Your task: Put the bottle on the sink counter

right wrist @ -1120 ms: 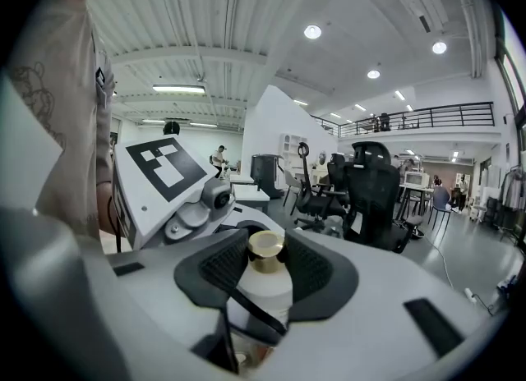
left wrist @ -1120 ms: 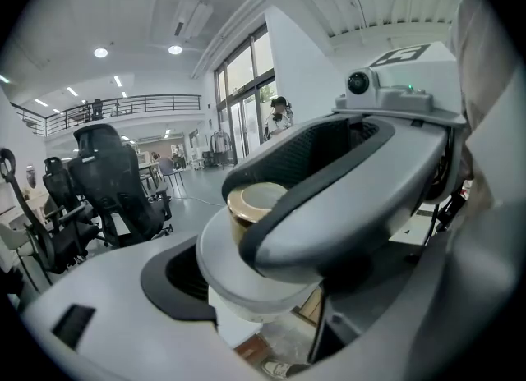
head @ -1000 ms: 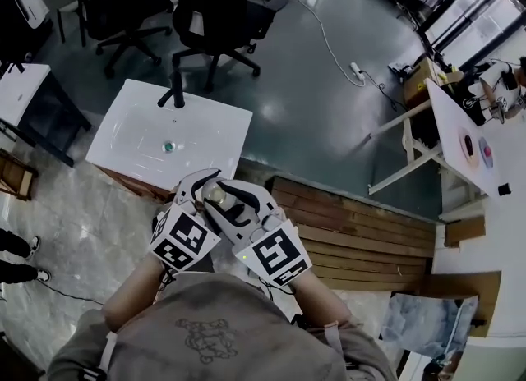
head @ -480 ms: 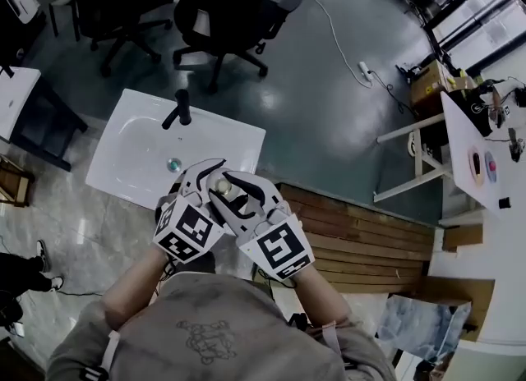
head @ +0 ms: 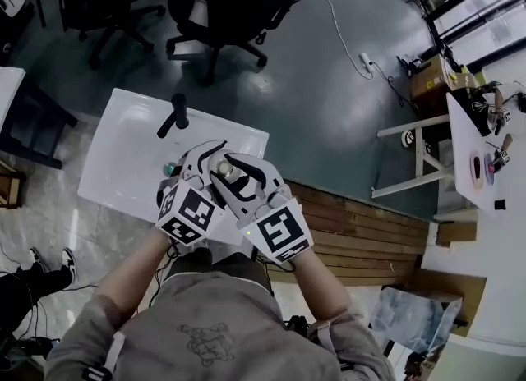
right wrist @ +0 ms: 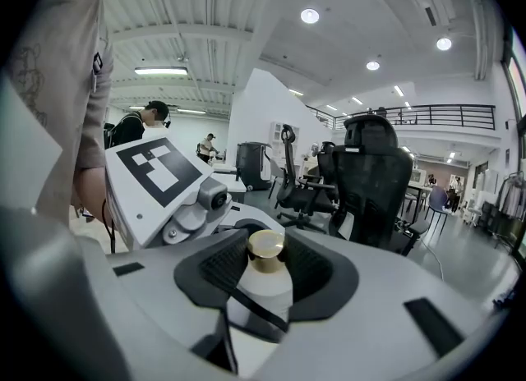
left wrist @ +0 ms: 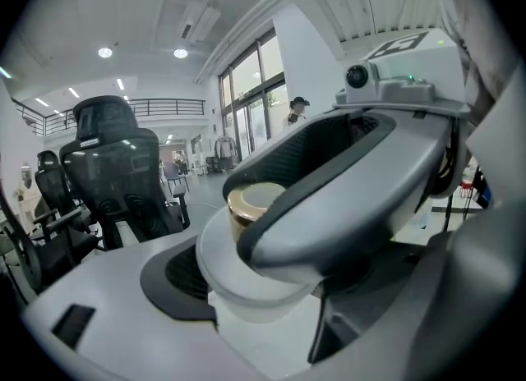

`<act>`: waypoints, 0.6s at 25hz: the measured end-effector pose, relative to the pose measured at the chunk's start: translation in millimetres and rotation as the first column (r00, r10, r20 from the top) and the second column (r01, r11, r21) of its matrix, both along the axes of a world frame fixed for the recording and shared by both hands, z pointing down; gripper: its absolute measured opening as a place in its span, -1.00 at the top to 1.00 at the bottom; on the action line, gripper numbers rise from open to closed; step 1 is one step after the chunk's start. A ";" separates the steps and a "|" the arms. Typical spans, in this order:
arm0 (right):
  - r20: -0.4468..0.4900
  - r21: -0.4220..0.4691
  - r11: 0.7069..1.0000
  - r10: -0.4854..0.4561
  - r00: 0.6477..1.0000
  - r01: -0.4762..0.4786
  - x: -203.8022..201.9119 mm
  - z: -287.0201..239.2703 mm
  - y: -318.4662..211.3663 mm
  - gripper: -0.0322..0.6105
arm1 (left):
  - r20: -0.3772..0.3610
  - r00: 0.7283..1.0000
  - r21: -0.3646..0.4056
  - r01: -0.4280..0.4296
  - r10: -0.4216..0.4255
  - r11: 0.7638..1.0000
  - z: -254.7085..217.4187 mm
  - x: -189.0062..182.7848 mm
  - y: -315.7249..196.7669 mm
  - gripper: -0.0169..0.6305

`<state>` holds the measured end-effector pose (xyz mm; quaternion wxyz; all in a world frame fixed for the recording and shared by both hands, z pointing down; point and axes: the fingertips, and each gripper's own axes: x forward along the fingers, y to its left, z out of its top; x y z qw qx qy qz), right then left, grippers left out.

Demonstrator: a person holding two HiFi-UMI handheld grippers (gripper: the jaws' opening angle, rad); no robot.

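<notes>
A white bottle with a gold cap (head: 223,167) stands upright between my two grippers, held in front of my chest. My right gripper (head: 236,177) is shut on it; in the right gripper view its black pads press both sides of the bottle (right wrist: 265,268). My left gripper (head: 203,162) closes on the same bottle (left wrist: 249,204) from the other side, with its left pad against the white body. Its far jaw is partly hidden by the right gripper's finger. The bottle hangs above the front edge of the white sink counter (head: 115,176).
A black faucet (head: 174,115) stands at the back of the sink, whose drain (head: 168,169) shows beside my left gripper. Black office chairs (head: 222,6) stand beyond the counter. Wooden boards (head: 362,240) lie to the right, with a white table (head: 485,182) further right.
Both grippers, with the bottle between them, have moved forward from short of the sink counter to over its front edge. The grip looks unchanged.
</notes>
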<state>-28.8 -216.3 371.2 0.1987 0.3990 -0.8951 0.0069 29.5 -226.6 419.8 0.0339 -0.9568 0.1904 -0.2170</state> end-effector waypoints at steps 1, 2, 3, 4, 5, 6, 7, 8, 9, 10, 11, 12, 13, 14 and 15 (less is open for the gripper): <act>0.000 0.000 1.000 -0.003 1.000 0.003 1.2 3.3 -6.0 0.46 | -0.003 1.000 -0.001 0.000 0.000 1.000 3.2 1.3 -6.1 -0.06; 0.000 0.002 1.000 -0.007 1.000 0.007 2.2 6.6 -11.9 0.46 | -0.006 1.000 -0.001 0.000 0.000 1.000 6.4 2.5 -12.0 -0.06; -0.001 0.004 1.000 -0.011 1.000 0.011 3.3 9.8 -17.6 0.46 | -0.010 1.000 0.001 0.001 -0.001 1.000 9.5 3.8 -17.9 -0.06; -0.002 0.007 1.000 -0.016 1.000 0.016 4.4 13.0 -23.3 0.46 | -0.014 1.000 0.004 0.004 -0.004 1.000 12.6 5.1 -23.8 -0.06; -0.003 0.010 1.000 -0.021 1.000 0.021 5.5 16.2 -28.8 0.46 | -0.016 1.000 0.009 0.009 -0.009 1.000 15.5 6.3 -29.9 -0.06; -0.003 0.013 1.000 -0.027 1.000 0.028 6.6 19.5 -34.0 0.46 | -0.017 1.000 0.016 0.016 -0.016 1.000 18.6 7.4 -35.8 -0.06; -0.003 0.016 0.999 -0.034 0.999 0.034 7.8 22.9 -39.0 0.46 | -0.016 1.000 0.022 0.026 -0.025 0.999 21.9 8.5 -41.5 -0.06; -0.002 0.018 0.999 -0.042 0.999 0.042 9.4 26.6 -43.6 0.46 | -0.011 0.999 0.029 0.035 -0.035 0.999 25.6 9.7 -46.9 -0.06; -0.001 0.018 0.999 -0.050 0.999 0.050 11.2 30.8 -48.0 0.46 | -0.002 0.999 0.036 0.044 -0.044 0.998 29.9 11.0 -52.1 -0.06; -0.001 0.017 0.998 -0.057 0.998 0.057 13.0 35.6 -52.5 0.46 | 0.009 0.999 0.043 0.053 -0.054 0.998 35.0 12.1 -57.3 -0.06; -0.002 0.014 0.998 -0.064 0.998 0.064 14.4 40.8 -57.5 0.46 | 0.019 0.998 0.050 0.062 -0.063 0.997 40.5 13.0 -63.0 -0.06; -0.005 0.010 0.997 -0.071 0.997 0.071 15.2 46.4 -62.8 0.46 | 0.026 0.997 0.056 0.071 -0.073 0.996 46.1 13.5 -68.9 -0.06; -0.009 0.005 0.997 -0.078 0.997 0.078 15.7 51.9 -68.1 0.46 | 0.029 0.996 0.059 0.082 -0.084 0.995 51.4 13.8 -74.8 -0.06; -0.012 -0.001 0.996 -0.085 0.996 0.085 16.2 57.2 -72.8 0.46 | 0.028 0.995 0.059 0.094 -0.096 0.994 56.6 14.1 -79.9 -0.06; -0.016 -0.007 0.996 -0.093 0.996 0.092 16.9 62.3 -76.8 0.46 | 0.025 0.994 0.056 0.105 -0.107 0.993 61.6 14.7 -84.3 -0.06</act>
